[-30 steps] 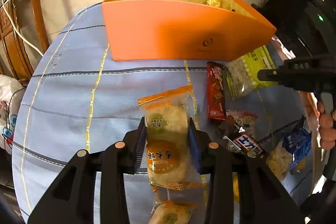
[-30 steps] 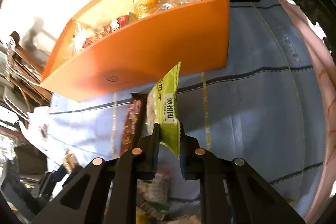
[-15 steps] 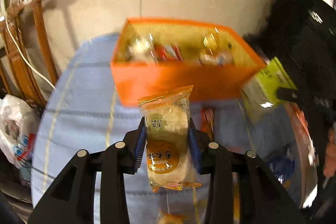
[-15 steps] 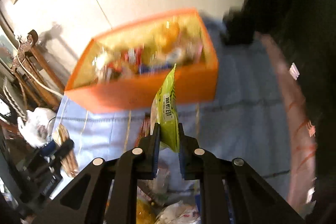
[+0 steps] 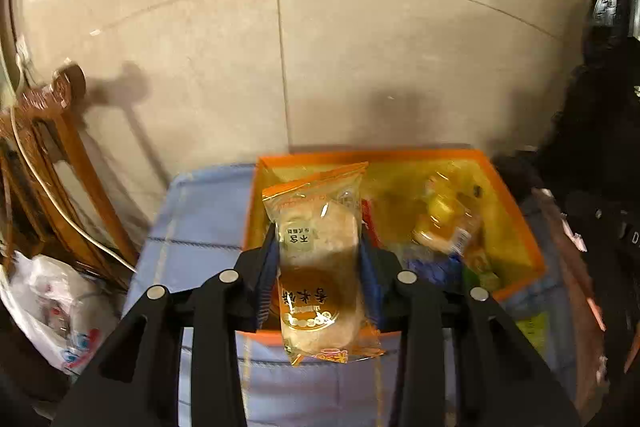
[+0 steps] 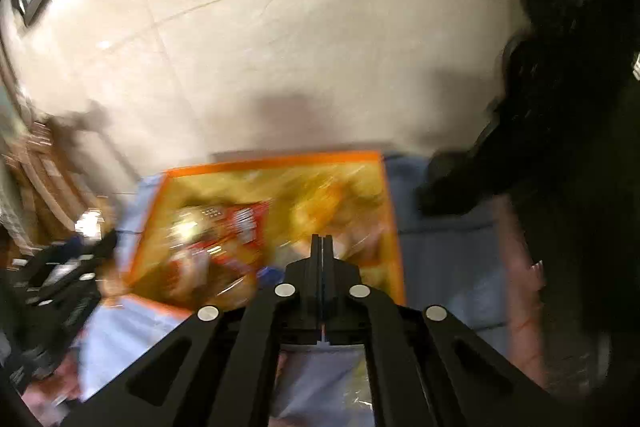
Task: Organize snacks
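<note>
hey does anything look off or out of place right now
Yes: the right gripper is shut with nothing visible between its fingers, above the orange box. The left gripper holds its rice cracker packet normally.

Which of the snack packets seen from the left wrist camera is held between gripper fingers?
The clear rice-cracker packet with orange ends. The left gripper clamps it above the orange cardboard box; the other packets lie loose inside that box.

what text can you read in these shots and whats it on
"香米饼", seen upside down: orange round label on the rice cracker packet held in the left gripper.
Small pale label higher on that packet: too small to read.
Packets in the orange box: too blurred.
Right wrist view: nothing readable.
</note>
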### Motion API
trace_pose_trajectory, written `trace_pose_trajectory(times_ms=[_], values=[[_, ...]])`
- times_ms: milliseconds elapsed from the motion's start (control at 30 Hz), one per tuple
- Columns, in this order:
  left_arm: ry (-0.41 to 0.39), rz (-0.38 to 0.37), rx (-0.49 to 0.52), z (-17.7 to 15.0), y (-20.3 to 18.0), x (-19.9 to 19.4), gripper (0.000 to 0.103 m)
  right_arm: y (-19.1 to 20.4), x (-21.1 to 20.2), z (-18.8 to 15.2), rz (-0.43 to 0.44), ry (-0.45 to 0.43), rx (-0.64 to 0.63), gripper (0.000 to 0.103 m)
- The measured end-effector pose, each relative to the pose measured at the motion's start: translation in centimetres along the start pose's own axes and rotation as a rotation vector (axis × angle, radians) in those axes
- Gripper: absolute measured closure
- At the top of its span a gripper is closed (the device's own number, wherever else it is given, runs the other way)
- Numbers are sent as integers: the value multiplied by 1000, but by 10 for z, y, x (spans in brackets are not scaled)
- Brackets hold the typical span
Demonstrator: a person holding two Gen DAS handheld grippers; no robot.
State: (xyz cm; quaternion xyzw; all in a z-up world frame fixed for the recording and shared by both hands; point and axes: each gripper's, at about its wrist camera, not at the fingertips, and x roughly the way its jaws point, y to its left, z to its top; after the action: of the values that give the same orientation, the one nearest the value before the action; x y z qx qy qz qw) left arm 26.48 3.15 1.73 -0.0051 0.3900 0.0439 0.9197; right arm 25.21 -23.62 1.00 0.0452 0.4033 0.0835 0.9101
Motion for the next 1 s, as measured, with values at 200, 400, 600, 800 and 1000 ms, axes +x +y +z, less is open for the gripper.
trace_pose_trajectory(times_ms=[200, 400, 600, 800, 1000], values=[[42, -47, 106, -72, -6, -23, 67, -58, 13, -94, -269, 120, 18, 16], [211, -102, 60, -140, -11, 5, 67, -85, 46, -126, -287, 231, 95, 23], [282, -102, 35, -182, -10, 29, 67, -79, 68, -129, -349, 206, -14, 7], [328, -108, 15, -203, -6, 37, 67, -86, 94, -146, -329, 209, 36, 4], [305, -119, -2, -201, 4, 30, 67, -59, 99, -149, -202, 258, -40, 4]])
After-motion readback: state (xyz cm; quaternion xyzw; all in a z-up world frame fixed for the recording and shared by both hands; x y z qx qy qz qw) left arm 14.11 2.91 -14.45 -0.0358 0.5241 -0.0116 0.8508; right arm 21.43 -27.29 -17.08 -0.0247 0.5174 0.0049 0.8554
